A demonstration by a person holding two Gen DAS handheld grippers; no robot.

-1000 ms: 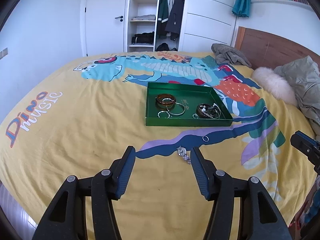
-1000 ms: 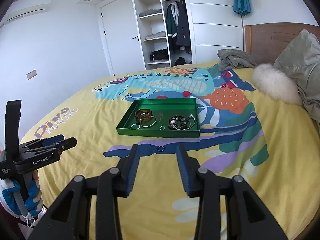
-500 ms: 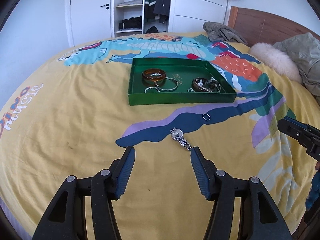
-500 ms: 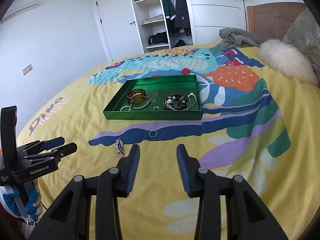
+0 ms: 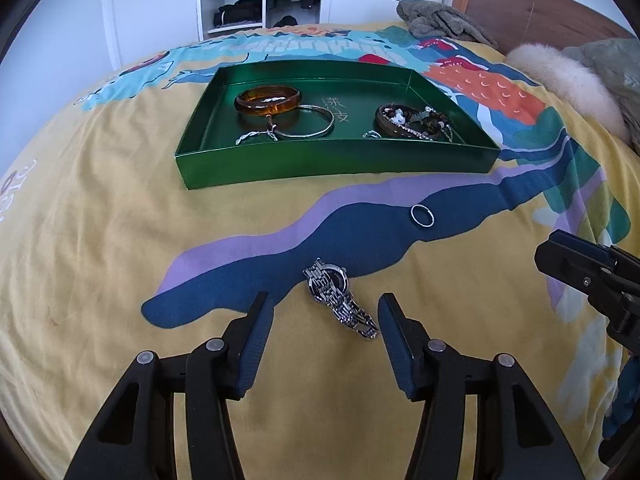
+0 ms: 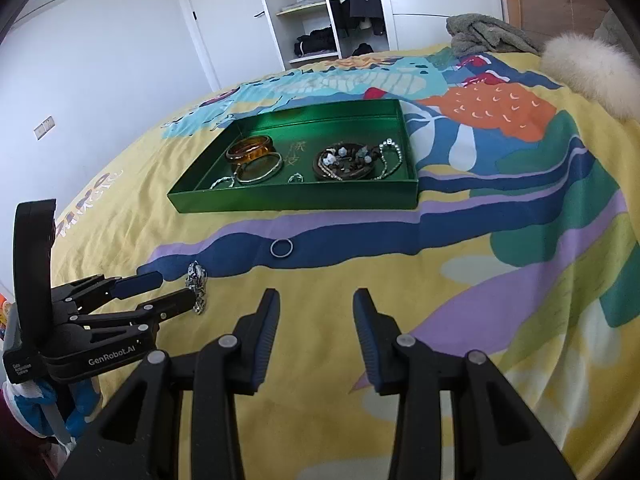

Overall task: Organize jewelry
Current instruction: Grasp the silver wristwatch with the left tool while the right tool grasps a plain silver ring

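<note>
A silver wristwatch (image 5: 339, 298) lies on the bedspread just ahead of my left gripper (image 5: 325, 312). Its jaws are closing, the strap's near end lies between the fingertips, and the pads do not touch it. In the right wrist view the same watch (image 6: 197, 285) lies between the left gripper's fingers (image 6: 140, 284). A small silver ring (image 5: 421, 215) (image 6: 281, 248) rests farther on. My right gripper (image 6: 315, 312) hovers open and empty, short of the ring. The green tray (image 5: 304, 168) (image 6: 296, 200) holds an amber bangle (image 5: 267, 100), a silver bangle (image 5: 305, 122) and beaded bracelets (image 5: 408, 119).
The yellow dinosaur bedspread (image 5: 100, 220) covers the bed. A grey garment (image 5: 440, 24), a white fluffy cushion (image 5: 560, 76) and a wooden headboard (image 5: 532, 8) lie at the far right. An open wardrobe (image 6: 320, 12) and a door stand beyond the bed.
Both grippers came down and forward toward the bedspread. The watch now lies between the left fingertips, whose jaws have narrowed a little. The ring sits closer ahead of the right gripper.
</note>
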